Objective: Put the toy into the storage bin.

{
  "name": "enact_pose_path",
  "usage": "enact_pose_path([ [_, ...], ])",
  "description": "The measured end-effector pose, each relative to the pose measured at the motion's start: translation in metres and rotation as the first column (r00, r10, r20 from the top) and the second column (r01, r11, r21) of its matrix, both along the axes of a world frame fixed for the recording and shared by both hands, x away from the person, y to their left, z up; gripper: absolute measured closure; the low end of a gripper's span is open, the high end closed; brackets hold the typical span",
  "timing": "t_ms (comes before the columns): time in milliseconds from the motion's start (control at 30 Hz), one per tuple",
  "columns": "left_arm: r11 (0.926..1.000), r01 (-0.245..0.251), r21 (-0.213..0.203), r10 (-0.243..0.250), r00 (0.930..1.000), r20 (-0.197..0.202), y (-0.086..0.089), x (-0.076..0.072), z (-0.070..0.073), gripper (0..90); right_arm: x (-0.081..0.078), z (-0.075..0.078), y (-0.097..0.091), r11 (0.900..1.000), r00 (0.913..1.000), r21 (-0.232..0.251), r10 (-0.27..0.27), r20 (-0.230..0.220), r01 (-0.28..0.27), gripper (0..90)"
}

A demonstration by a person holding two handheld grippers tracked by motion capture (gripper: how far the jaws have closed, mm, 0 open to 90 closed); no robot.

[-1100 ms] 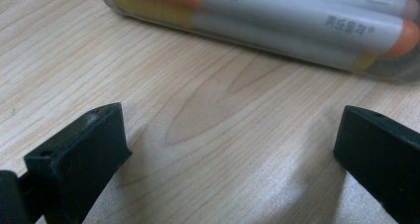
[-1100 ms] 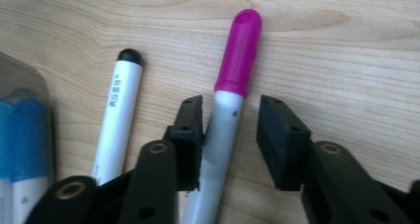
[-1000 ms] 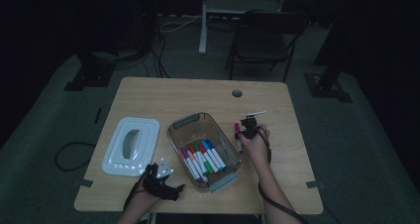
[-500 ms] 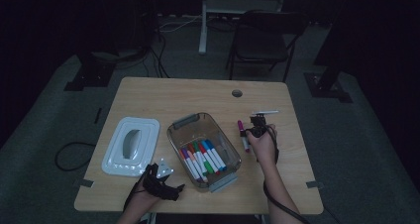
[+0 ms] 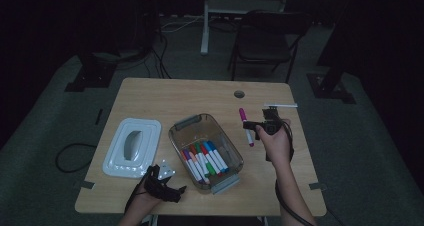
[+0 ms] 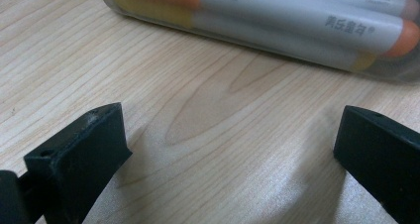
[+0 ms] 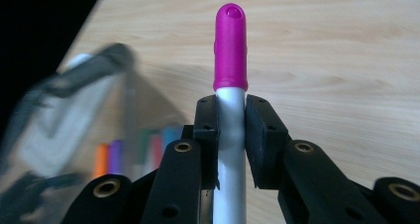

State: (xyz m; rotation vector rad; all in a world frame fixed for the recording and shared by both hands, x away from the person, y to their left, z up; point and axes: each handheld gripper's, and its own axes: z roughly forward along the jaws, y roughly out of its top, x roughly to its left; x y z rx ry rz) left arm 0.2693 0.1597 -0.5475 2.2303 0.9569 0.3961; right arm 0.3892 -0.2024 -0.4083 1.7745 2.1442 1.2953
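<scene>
The marker (image 7: pixel 230 110), white-barrelled with a magenta cap, is clamped between the pads of the right tongs (image 7: pixel 231 122), which pinch the barrel just below the cap; the capped end sticks out past the tips. In the high view the marker (image 5: pixel 246 127) is held above the tabletop (image 5: pixel 165 96), its magenta cap pointing away from the person, with the right tongs (image 5: pixel 253 125) gripping it near mid-barrel.

Just to the left of the right tongs stands a clear plastic bin (image 5: pixel 206 152) holding a row of coloured markers (image 5: pixel 203 158). Beyond the bin, farther from the right tongs, a white lid (image 5: pixel 132 147) lies flat on the tabletop.

The left tongs (image 5: pixel 169 178) rest low at the near edge of the tabletop, close to the bin's near left corner. In their own view the left tongs (image 6: pixel 233 144) stand wide apart with bare wood between them, and the bin's wall (image 6: pixel 277 45) with orange-capped markers behind it lies just ahead.
</scene>
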Motion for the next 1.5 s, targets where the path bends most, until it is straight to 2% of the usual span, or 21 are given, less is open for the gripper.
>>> enact_pose_path([
  [67,1.0,0.0,0.0,0.0,1.0,0.0,0.0,0.0,0.0,0.6,-0.005,0.01,0.004,0.9998,0.9996,0.002,0.019,0.021,-0.019,76.6],
  [167,1.0,0.0,0.0,0.0,1.0,0.0,0.0,0.0,0.0,0.6,-0.011,0.021,0.012,0.997,0.9971,0.037,0.066,0.036,-0.068,76.6],
  [333,1.0,0.001,0.001,-0.001,1.0,-0.002,0.0,0.0,0.0,0.6,-0.02,0.035,0.029,0.987,0.989,0.072,0.14,0.048,-0.143,76.7],
  [567,1.0,0.002,0.002,-0.002,1.0,-0.004,0.0,0.0,0.0,0.6,-0.03,0.044,0.061,0.9694,0.9698,0.053,0.236,0.06,-0.24,76.6],
  [600,1.0,0.002,0.002,-0.002,1.0,-0.004,0.0,0.0,0.0,0.6,-0.03,0.044,0.061,0.9694,0.9698,0.053,0.236,0.06,-0.24,76.6],
  [633,1.0,0.002,0.002,-0.002,1.0,-0.004,0.0,0.0,0.0,0.6,-0.032,0.042,0.072,0.9628,0.9631,0.044,0.265,0.049,-0.267,76.7],
  [800,1.0,0.002,0.002,-0.002,1.0,-0.003,0.0,0.0,0.0,0.6,-0.037,0.032,0.094,0.9458,0.9465,0.036,0.322,0.013,-0.323,76.6],
  [933,1.0,0.001,0.001,-0.001,1.0,-0.002,0.0,0.0,0.0,0.6,-0.039,0.019,0.111,0.9313,0.9309,0.024,0.364,-0.029,-0.363,76.7],
  [1167,1.0,0.002,0.002,-0.002,1.0,-0.003,0.0,0.0,0.0,0.6,-0.037,-0.003,0.133,0.9197,0.9161,-0.012,0.39,-0.095,-0.393,76.6],
  [1200,1.0,0.002,0.002,-0.002,1.0,-0.003,0.0,0.0,0.0,0.6,-0.037,-0.003,0.133,0.9197,0.9161,-0.012,0.39,-0.095,-0.393,76.6],
  [1233,1.0,0.001,0.001,-0.001,1.0,-0.003,0.0,0.0,0.0,0.6,-0.036,-0.009,0.139,0.9152,0.9101,-0.024,0.397,-0.119,-0.402,76.6],
  [1267,1.0,0.001,0.001,-0.001,1.0,-0.003,0.0,0.0,0.0,0.6,-0.036,-0.009,0.139,0.9152,0.9101,-0.024,0.397,-0.119,-0.402,76.6],
  [1500,1.0,0.0,0.001,0.0,1.0,-0.002,0.0,0.0,0.0,0.6,-0.03,-0.029,0.156,0.8999,0.8877,-0.046,0.418,-0.193,-0.434,76.6],
])
